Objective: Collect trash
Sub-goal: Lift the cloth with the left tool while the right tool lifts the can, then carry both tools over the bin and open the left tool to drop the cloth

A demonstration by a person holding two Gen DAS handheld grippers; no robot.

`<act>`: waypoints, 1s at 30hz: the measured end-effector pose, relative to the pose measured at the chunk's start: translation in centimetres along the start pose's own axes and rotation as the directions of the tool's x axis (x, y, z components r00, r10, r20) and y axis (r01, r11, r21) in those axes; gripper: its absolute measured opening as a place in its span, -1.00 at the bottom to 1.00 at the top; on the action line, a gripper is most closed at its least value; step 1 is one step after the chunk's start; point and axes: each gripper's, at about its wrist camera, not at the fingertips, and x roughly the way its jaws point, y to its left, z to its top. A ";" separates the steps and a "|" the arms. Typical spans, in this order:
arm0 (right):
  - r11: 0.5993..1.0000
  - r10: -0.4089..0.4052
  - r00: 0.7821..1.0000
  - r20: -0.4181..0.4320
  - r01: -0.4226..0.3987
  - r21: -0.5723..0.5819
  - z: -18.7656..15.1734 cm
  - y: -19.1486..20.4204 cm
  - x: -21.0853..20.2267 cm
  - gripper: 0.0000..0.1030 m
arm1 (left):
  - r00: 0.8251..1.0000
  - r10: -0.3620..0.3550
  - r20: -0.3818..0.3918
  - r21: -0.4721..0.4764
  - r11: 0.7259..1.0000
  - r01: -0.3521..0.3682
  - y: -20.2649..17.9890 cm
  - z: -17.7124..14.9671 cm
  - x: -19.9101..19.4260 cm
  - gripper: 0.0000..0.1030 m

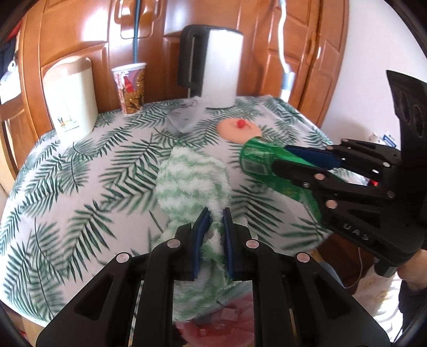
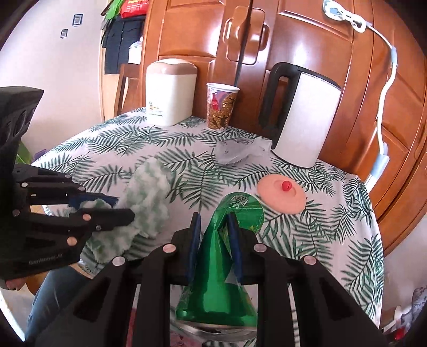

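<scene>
The left gripper (image 1: 214, 213) is clenched on a fluffy green-white cloth (image 1: 192, 178). The right gripper (image 2: 213, 221) pinches a green packet (image 2: 221, 267) above the table (image 2: 320, 227)

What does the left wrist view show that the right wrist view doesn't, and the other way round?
Left wrist only: the left gripper seen head-on, jaws shut on the green-and-white fluffy cloth.
Right wrist only: the right gripper's own jaws pinching the green plastic wrapper, plus red packaging above on the left.
Both: leaf-print tablecloth, white bin, paper cup, kettle, peach lid, crumpled plastic.
</scene>
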 end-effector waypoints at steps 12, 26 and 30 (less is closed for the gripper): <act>0.999 0.031 0.999 0.042 -0.030 -0.024 -3.6 3.4 -5.6 -0.61 | 0.999 -0.047 0.000 0.032 0.998 0.047 -3.5 -6.3 -5.3 -0.72; 0.993 0.120 0.993 0.005 -0.120 -0.002 -11.3 6.9 -9.8 -0.61 | 0.987 -0.107 -0.121 0.037 0.993 0.112 -6.6 -16.0 -6.3 -0.72; 0.990 0.139 0.990 -0.033 -0.138 0.015 -13.6 7.4 -9.5 -0.61 | 0.975 -0.119 -0.186 0.014 0.992 0.124 -6.6 -18.3 -3.9 -0.72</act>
